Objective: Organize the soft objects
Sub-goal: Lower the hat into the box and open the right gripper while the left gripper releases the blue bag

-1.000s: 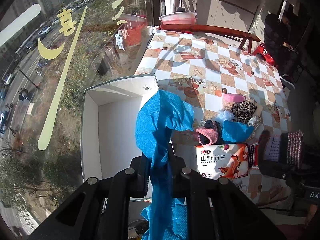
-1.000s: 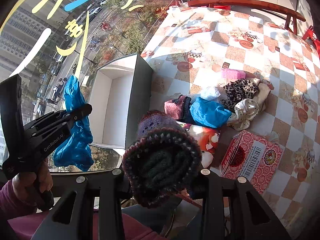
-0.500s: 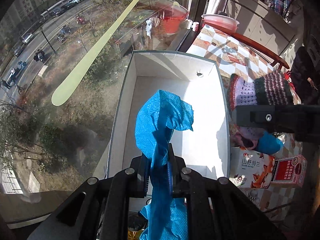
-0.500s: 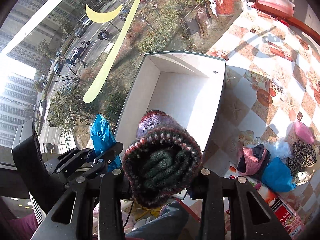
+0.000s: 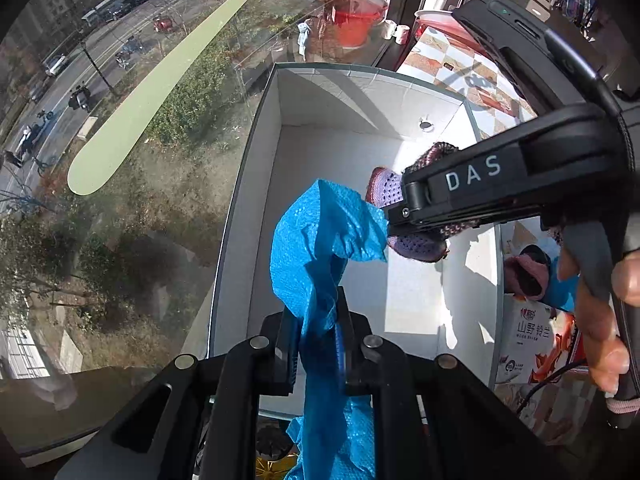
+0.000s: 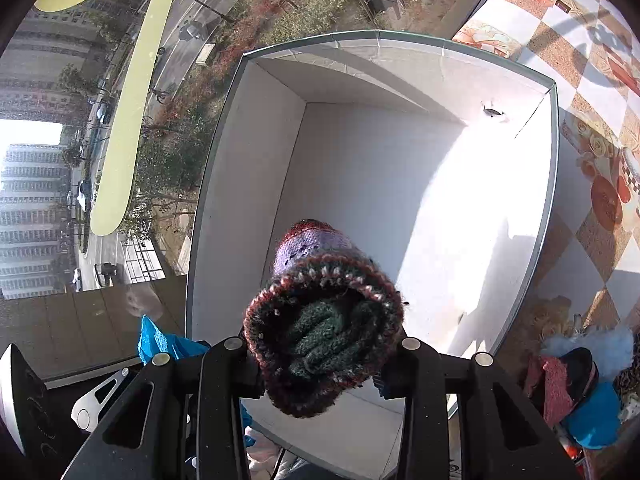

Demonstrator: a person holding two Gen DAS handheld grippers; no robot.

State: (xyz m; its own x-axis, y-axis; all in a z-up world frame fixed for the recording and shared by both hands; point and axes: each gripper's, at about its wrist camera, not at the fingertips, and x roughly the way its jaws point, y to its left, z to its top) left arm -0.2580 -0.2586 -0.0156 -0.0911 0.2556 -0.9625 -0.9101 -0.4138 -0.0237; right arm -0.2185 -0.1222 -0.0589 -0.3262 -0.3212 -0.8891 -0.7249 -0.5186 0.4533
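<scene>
Left claw (image 5: 318, 344): pressed together on a blue cloth (image 5: 320, 240), a thin, dimpled, crinkled sheet. The cloth rises twisted from between the jaws, folds over in a loose flap at the top, and trails down below the jaws. It is held above the near end of the white box (image 5: 256, 216).

Right claw (image 6: 320, 364): pinching a rolled knit piece (image 6: 320, 320) between its two jaws. The roll faces the camera end-on: dark green yarn coiled at the core, a speckled dark red and grey outer band, and a lilac knit section beyond. It is held over the near part of the white box (image 6: 248, 184). In the left wrist view the right claw (image 5: 394, 216) enters from the right, its side marked "DAS", with the lilac end of the rolled knit piece (image 5: 384, 190) showing beside the flap of the blue cloth; whether the two touch cannot be told.

White box: open-topped, rectangular, with plain white walls, a sunlit floor and a small hole high in the far wall. It stands at the window edge of the desk (image 6: 592, 80), which bears a checked orange-and-white cover.

Desk, to the right of the box: a heap of soft things (image 6: 576, 384), including pink, black, blue and pale fluffy pieces. A printed carton (image 5: 532, 344) lies near it.
</scene>
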